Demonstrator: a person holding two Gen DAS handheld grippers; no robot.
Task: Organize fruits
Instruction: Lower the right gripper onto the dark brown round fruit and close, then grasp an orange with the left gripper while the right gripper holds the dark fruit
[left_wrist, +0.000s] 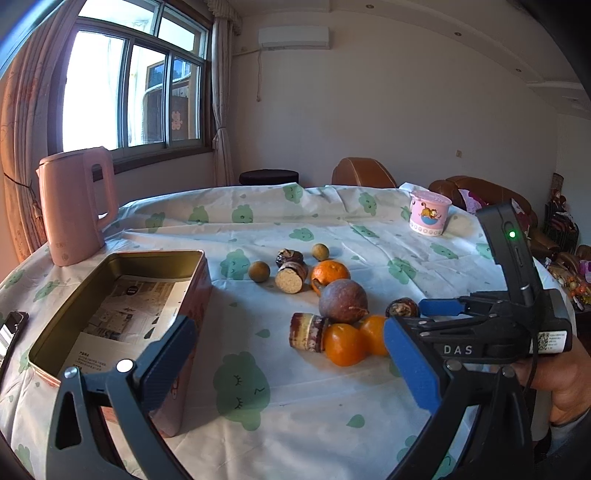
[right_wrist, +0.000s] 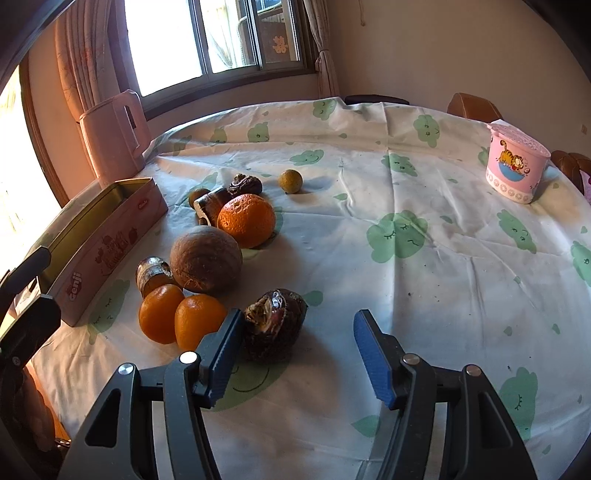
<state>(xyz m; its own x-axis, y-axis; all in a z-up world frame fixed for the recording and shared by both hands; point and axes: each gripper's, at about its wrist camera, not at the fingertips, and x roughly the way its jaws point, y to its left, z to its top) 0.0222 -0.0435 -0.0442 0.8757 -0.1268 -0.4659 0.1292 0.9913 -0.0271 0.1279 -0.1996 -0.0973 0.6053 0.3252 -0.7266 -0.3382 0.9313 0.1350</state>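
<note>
Sunlit from a window behind, a round table (right_wrist: 424, 295) under a white cloth with green cloud faces carries a cluster of fruit beside an open pink tin (left_wrist: 122, 295). From the left wrist view the tin's near corner is hidden behind a finger of the left gripper (left_wrist: 291, 365), whose jaws stand wide with only cloth between them. The tin's long axis runs away from that camera toward a pink kettle (left_wrist: 74, 206). The right gripper (right_wrist: 297, 354) has its jaws partly apart over a dark, wrinkled fruit (right_wrist: 275, 321), which lies just beside the left pad; whether they touch is unclear. Two small oranges (right_wrist: 181, 317) touch each other near it, partly covering a short brown-banded piece (right_wrist: 151, 273) whose kind is hard to make out.
</note>
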